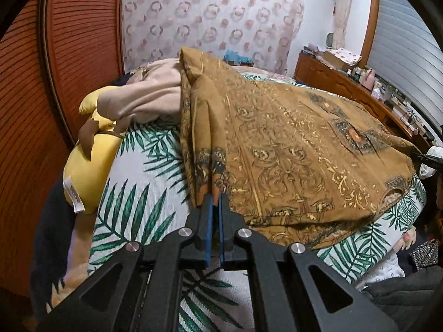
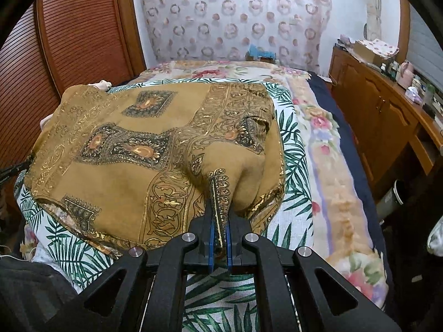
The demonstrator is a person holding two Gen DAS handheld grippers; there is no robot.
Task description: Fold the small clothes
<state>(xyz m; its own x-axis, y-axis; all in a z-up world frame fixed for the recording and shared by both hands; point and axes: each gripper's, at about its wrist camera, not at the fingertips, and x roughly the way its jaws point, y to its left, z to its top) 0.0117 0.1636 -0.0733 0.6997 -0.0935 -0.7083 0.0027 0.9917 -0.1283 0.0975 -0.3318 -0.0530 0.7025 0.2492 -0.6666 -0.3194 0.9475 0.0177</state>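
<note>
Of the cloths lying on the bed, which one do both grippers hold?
The brown gold-patterned garment: the left gripper and the right gripper each pinch its edge. The palm-leaf sheet and the flowered blanket lie flat, untouched.

bed with palm-leaf cover; brown patterned garment lies on it.

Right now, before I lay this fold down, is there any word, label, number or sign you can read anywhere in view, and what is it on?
None can be read.
White sewn-in tag on the yellow plush toy: carries print, too small and blurred to read.
Bottles and boxes on the wooden sideboard: any labels too small to make out.
Brown patterned garment: ornament only, no lettering.
</note>
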